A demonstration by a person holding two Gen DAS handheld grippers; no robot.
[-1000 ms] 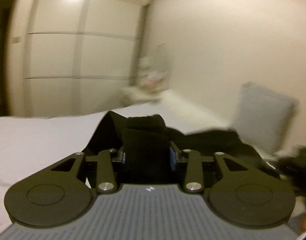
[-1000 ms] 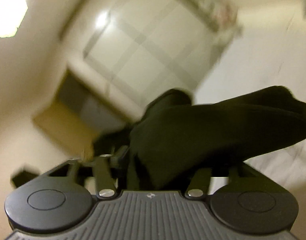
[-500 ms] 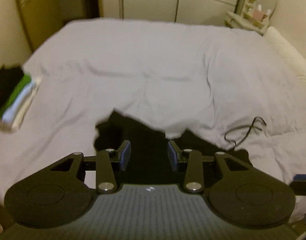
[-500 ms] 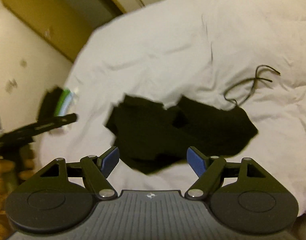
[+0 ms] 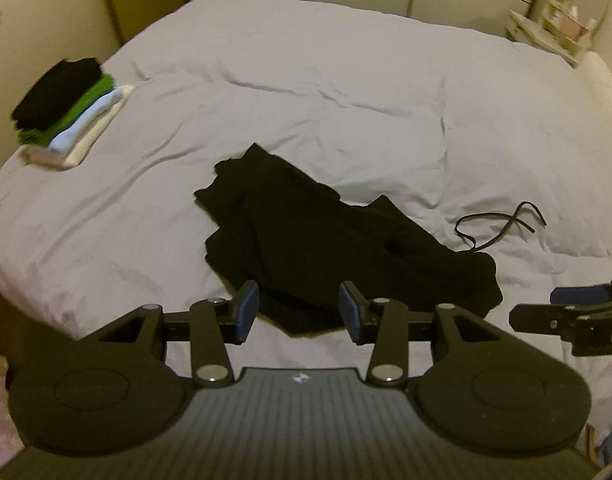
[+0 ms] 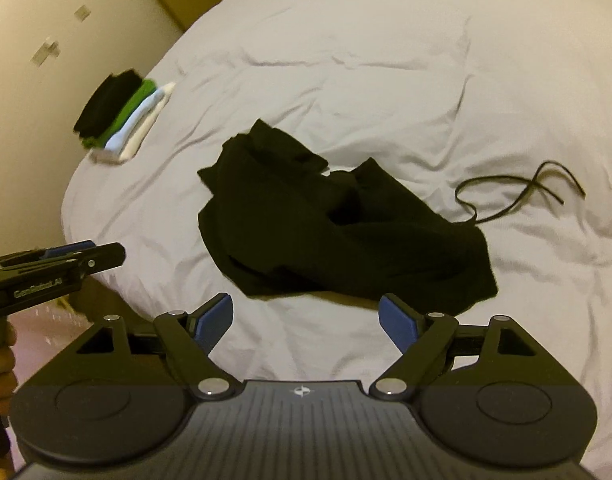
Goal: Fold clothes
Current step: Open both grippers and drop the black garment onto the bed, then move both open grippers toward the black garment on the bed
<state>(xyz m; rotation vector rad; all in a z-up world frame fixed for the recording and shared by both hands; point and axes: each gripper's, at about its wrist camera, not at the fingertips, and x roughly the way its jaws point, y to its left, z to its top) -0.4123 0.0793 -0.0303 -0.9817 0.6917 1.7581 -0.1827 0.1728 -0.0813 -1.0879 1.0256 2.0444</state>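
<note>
While my left gripper (image 5: 299, 312) and right gripper (image 6: 306, 320) hung with fingers spread, empty, 1 black garment (image 5: 338, 248) lay crumpled on the bed (image 5: 346, 92).

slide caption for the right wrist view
Open right gripper above a crumpled black garment on the white bed.

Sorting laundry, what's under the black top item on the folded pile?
Under the black folded item show green, light blue and white layers; only edges are visible.
</note>
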